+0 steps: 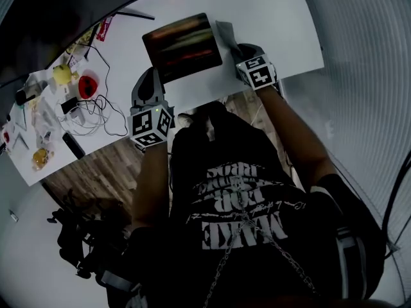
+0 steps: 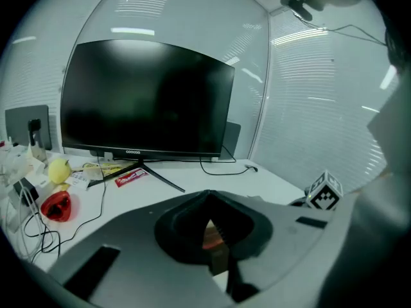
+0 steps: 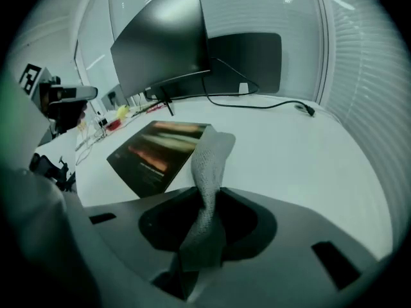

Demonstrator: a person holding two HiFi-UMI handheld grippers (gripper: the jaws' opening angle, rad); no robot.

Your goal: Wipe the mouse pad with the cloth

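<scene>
- White worktop (image 1: 270,18) set against slatted blinds; a dark monitor (image 2: 148,101) stands at the back, with cables and small clutter well off to the left.
- The mouse pad (image 1: 183,47) lies flat near the front edge, its long axis running left to right across me, slightly skewed.
- Right tool (image 1: 243,53): pressed together on the cloth (image 1: 225,34), whose free end drapes forward onto the pad's right edge.
- Left tool (image 1: 153,77): drawn together at the pad's near left corner, on what I judge to be the pad's edge.
- Deciding relation: the pad lies ahead and to the left of the right tool, so I judge the wipe should sweep leftward along the long axis, with the left tool as anchor.
- The left gripper view shows only an orange sliver between the jaws; the head view places that tool on the corner. Only the right gripper view shows the cloth touching the pad.
</scene>
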